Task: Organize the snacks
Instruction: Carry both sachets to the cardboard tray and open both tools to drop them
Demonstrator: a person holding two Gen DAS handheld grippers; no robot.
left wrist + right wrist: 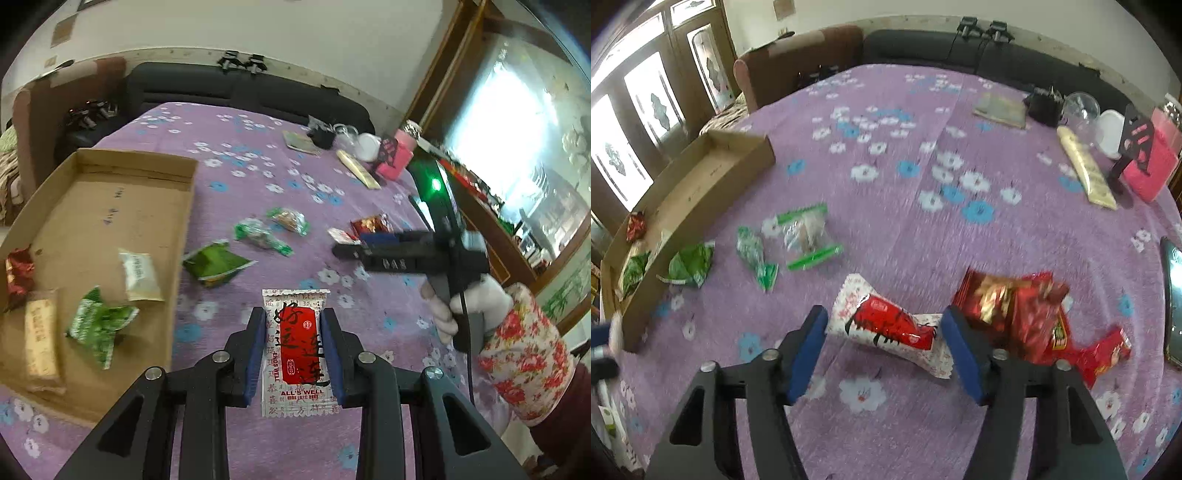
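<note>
Red-and-white packet (886,326) lies crosswise between right gripper (884,350) pads, untouched; left gripper (294,354) clamps its own packet (295,350).

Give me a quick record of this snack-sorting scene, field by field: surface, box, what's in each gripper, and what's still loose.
surface: purple flowered tablecloth
container: shallow brown cardboard box, at the cloth's left edge
in box: red packet, white sachet, green wrapper, tan bar
left gripper: shut on a white-and-red snack packet printed ALL'S WELL
right gripper: open, jaws astride a second white-and-red packet lying on the cloth, pads apart from it
loose snacks: green wrappers, clear green-edged packets, red foil bags
</note>
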